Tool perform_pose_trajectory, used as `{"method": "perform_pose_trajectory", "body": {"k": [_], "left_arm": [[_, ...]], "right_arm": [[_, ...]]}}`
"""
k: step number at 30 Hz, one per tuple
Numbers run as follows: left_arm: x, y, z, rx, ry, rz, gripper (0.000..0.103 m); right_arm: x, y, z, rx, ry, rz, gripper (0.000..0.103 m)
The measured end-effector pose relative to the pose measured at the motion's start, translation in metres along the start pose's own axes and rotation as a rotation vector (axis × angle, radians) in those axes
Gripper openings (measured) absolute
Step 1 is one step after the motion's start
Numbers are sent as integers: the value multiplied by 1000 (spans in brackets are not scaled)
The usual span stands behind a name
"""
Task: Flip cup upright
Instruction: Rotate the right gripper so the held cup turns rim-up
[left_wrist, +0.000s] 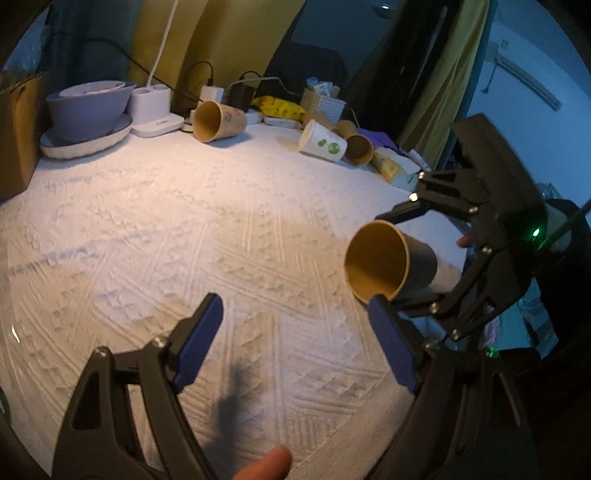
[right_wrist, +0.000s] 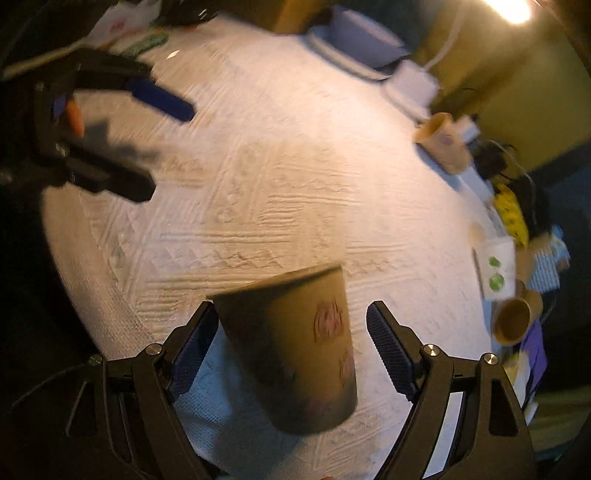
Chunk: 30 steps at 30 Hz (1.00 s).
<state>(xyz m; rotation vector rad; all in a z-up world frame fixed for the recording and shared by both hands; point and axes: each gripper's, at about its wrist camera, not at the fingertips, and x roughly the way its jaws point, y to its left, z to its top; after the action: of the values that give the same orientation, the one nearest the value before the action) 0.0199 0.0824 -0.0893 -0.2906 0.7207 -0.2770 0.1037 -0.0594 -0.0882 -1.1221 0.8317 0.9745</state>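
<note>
White tablecloth (left_wrist: 184, 229); cup (right_wrist: 291, 350) between right gripper (right_wrist: 291, 350), seemingly loose.

Cup's (right_wrist: 295, 350) grip perhaps blur-hidden

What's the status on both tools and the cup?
Left tool open, empty. Right tool open around brown cup, one pad touching; grip unconfirmed. Cup tilted, not upright. Other cups lie far back, clear.
</note>
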Motion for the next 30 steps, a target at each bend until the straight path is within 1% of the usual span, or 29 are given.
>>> {"method": "perform_pose_trajectory", "body": {"k": [4, 5, 6, 7, 11, 14, 17, 20, 23, 27, 30], "left_arm": [[0, 3, -1, -18, -1, -10, 82], [0, 3, -1, -18, -1, -11, 82], [0, 3, -1, -18, -1, -9, 82], [0, 3, -1, -19, 0, -10, 82], [0, 2, -1, -20, 0, -3, 82], [1, 2, 0, -25, -5, 8, 82], [0, 3, 3, -45, -32, 19, 82], [0, 5, 5, -71, -57, 36, 82], [1, 10, 7, -114, -67, 44, 82], [3, 17, 10, -147, -72, 60, 82], [6, 17, 11, -153, -68, 66, 82]], "right_arm": [[12, 2, 9, -48, 74, 16, 85], [15, 2, 10, -52, 90, 21, 82], [18, 1, 10, -51, 104, 38, 78], [18, 1, 11, -47, 112, 55, 70], [12, -6, 12, -13, 96, 73, 69], [6, -15, 12, 41, 55, 80, 69], [4, -27, 14, 123, 1, 83, 69], [6, -44, 20, 234, -85, 85, 69], [8, -63, 24, 388, -205, 97, 69], [6, -75, 24, 510, -338, 113, 69], [5, -82, 18, 569, -395, 106, 69]]}}
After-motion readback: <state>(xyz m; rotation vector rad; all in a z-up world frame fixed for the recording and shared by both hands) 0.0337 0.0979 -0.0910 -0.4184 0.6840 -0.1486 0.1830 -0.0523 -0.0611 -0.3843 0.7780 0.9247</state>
